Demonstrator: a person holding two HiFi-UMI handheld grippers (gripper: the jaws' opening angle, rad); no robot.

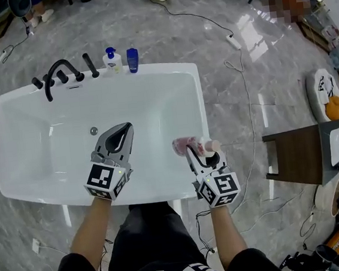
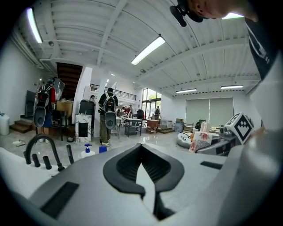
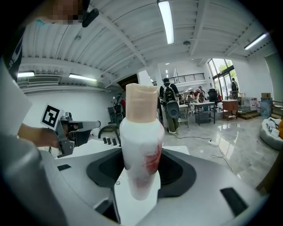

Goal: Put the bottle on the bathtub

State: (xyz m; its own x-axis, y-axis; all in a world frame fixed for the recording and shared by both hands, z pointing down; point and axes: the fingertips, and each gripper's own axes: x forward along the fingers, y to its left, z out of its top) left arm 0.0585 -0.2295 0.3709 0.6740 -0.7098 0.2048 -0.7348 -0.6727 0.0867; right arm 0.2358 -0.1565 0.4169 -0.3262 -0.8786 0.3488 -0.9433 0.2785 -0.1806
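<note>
The person stands at the near long side of the glossy white rectangular bathtub (image 1: 201, 107), a gripper in each hand. The right gripper (image 1: 193, 153) is clamped on the white plastic bottle with red print and a peach cap (image 3: 140, 145). Its own view shows the jaws pressed to the lower body from both sides, with the cap up and the long axis upright, crosswise to the jaws. The bottle hangs by the tub's right-hand rim, toward the near corner, at about 1 o'clock from the person. Whether it clears the rim or touches it I cannot tell.

The left gripper (image 1: 123, 132) holds nothing, its jaws together, over the basin at 11 o'clock, so the right hand is plainly the one for the job. The flat ledge seems to lie just under the bottle's base, so I reckon the move is a short lowering, base first, then letting go.

At 12 o'clock the far rim carries a white pump bottle with a blue head (image 1: 112, 59) and a dark blue bottle (image 1: 132, 60), beside the black tap set (image 1: 59, 71).
</note>
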